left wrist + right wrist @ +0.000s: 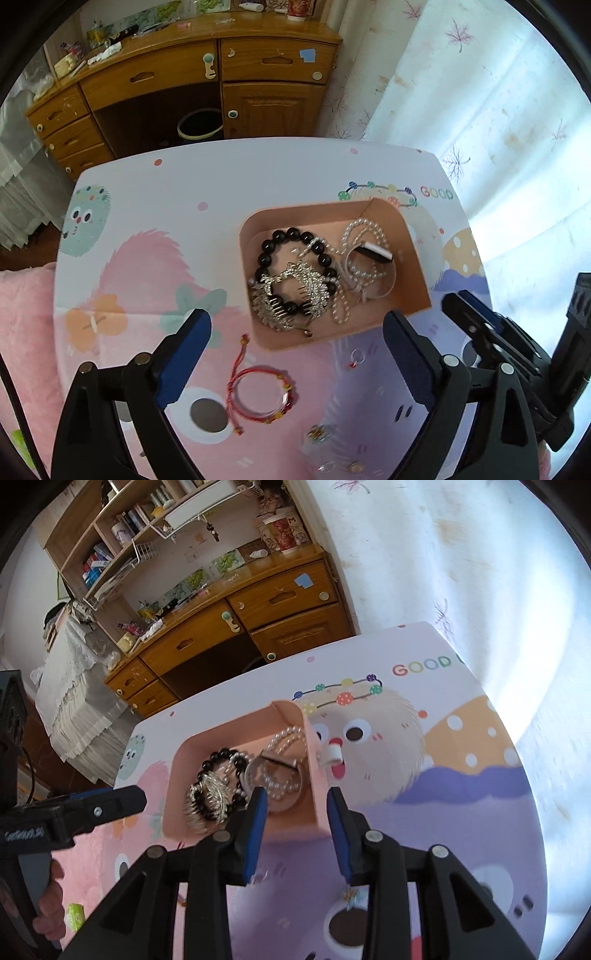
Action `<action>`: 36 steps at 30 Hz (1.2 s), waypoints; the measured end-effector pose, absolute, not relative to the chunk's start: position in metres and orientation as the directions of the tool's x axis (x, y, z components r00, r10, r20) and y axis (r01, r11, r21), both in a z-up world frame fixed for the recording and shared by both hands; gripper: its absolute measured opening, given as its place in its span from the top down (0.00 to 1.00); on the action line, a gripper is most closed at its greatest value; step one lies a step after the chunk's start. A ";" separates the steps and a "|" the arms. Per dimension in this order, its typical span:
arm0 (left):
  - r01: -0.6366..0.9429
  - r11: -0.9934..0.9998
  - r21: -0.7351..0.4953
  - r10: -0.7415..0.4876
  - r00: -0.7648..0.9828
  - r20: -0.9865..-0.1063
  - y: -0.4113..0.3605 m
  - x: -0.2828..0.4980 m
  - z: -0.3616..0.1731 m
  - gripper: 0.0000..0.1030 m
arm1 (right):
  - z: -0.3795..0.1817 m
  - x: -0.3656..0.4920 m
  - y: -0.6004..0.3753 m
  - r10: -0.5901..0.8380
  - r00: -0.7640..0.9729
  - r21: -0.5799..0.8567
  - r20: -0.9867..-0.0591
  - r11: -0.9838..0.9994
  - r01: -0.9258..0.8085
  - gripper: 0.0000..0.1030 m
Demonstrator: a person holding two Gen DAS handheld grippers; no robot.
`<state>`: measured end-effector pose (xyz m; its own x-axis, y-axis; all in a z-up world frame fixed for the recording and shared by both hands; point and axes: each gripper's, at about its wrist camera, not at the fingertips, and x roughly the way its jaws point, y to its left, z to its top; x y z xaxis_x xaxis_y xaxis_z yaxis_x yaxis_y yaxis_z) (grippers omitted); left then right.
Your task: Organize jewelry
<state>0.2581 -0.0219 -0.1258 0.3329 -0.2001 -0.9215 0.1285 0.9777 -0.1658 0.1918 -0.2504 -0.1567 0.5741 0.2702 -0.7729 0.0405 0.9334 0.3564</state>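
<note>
A pink box (321, 212) sits on the cartoon-print table (221, 177). It holds a black bead bracelet (291, 236), a silver hair comb (291, 295), a pearl necklace (364, 230) and a grey band (384, 288). A red string bracelet (258, 397) lies on the table in front of the box, below my open, empty left gripper (295, 358). Small earrings (319, 434) lie nearer still. My right gripper (297, 834) is open and empty, hovering over the box's near right corner (319, 775). It shows in the left wrist view (491, 332) to the right of the box.
A wooden desk (207, 70) with drawers stands beyond the table, a bucket (199, 125) under it. A curtain (498, 110) hangs at the right. A pink blanket (26, 332) lies at the left. A small white clip (334, 755) lies right of the box.
</note>
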 end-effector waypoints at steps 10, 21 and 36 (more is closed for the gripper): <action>0.201 0.956 -0.212 -0.263 0.280 -0.923 0.013 0.205 -0.125 0.09 | -0.147 0.116 -0.243 0.276 0.617 0.450 -0.737 0.882 0.143 0.58; 0.249 0.962 -0.113 -0.169 0.218 -0.961 0.055 0.178 -0.149 0.09 | -0.152 0.046 -0.187 0.178 0.636 0.339 -0.751 0.930 0.140 0.58; 0.445 0.860 -0.250 -0.333 0.119 -0.935 0.019 0.189 -0.201 0.09 | -0.199 0.000 -0.126 -0.072 0.568 -0.053 -0.820 0.997 0.050 0.58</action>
